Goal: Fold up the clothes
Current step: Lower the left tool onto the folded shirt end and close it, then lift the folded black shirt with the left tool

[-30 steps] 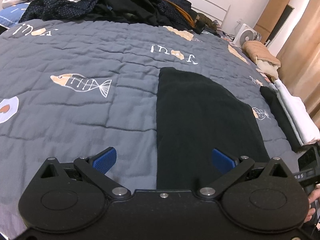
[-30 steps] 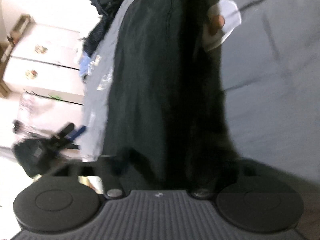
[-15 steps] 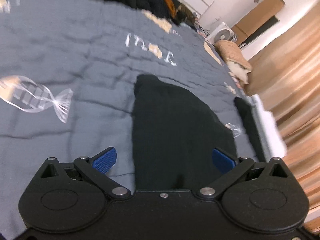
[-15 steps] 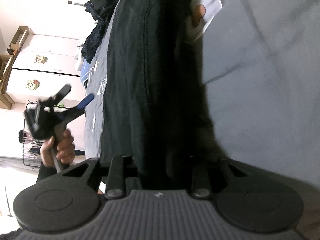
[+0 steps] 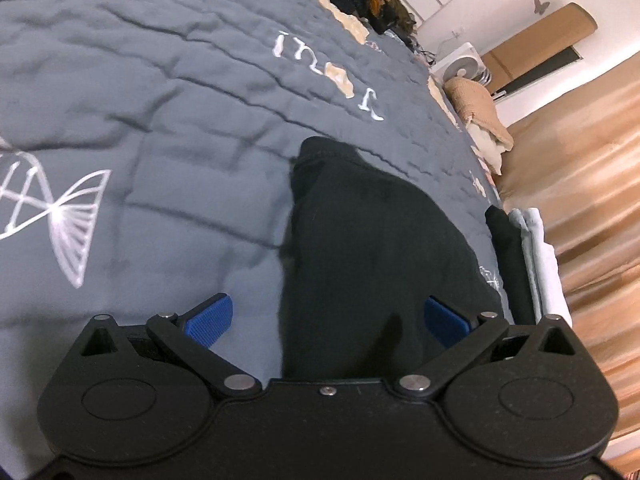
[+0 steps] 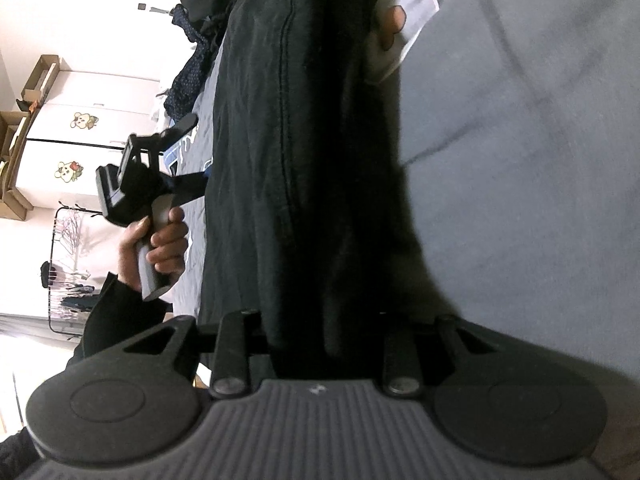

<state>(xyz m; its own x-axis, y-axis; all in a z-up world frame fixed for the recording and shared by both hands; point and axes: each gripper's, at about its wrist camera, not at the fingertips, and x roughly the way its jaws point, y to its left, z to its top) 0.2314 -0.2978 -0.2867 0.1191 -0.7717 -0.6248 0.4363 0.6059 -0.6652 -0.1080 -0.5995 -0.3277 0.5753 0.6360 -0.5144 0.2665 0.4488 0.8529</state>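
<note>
Left wrist: we see the left gripper (image 5: pixel 326 318) spread wide, gripping nothing, over the near end of a black garment (image 5: pixel 372 248) lying as a narrow strip on the grey quilt (image 5: pixel 160 120); folded items (image 5: pixel 520 256) sit at the bed's edge.

Right wrist: our right gripper (image 6: pixel 320 336) has black cloth bunched between its fingers, apparently gripped. We judge folding partway; cross-folds remain.

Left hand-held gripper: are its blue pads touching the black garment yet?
Apart. In the left wrist view, the left hand-held gripper is wide open; each blue pad stands clear of the black garment, which lies on the grey quilt.
</note>
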